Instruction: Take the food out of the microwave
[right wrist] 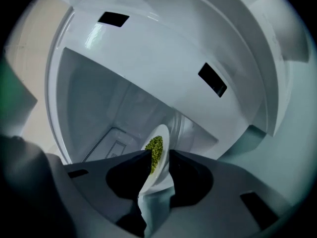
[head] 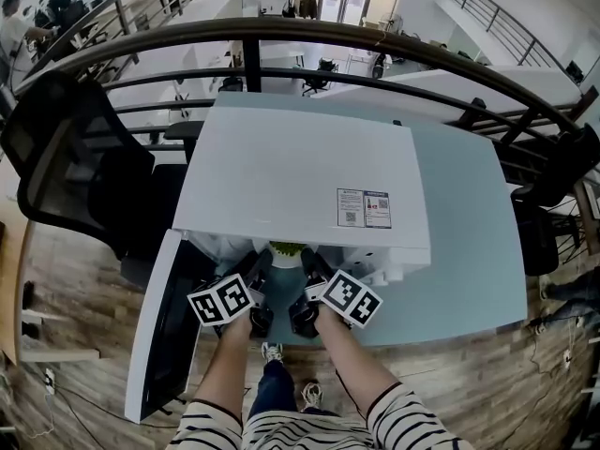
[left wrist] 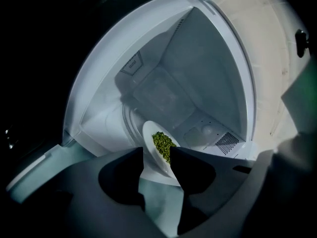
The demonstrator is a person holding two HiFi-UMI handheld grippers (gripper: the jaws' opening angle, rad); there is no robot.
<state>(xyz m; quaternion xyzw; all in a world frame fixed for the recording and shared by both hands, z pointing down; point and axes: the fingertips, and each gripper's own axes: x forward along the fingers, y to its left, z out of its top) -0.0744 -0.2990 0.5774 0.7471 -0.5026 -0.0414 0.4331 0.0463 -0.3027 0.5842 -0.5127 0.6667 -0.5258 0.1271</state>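
Note:
A white plate of green peas (head: 286, 249) sits in the mouth of the open white microwave (head: 300, 172). My left gripper (head: 260, 272) and right gripper (head: 310, 270) reach in side by side, one at each side of the plate. In the left gripper view the plate (left wrist: 159, 148) lies with its rim between the parted jaws of the left gripper (left wrist: 157, 152). In the right gripper view the plate (right wrist: 157, 150) stands edge-on in the gap of the right gripper (right wrist: 160, 153). Neither pair of pads visibly presses on it.
The microwave door (head: 155, 331) hangs open at the left, beside my left arm. The microwave stands on a pale green table (head: 469, 251). A black office chair (head: 75, 167) is at the left, and a dark railing (head: 309, 40) runs behind the table.

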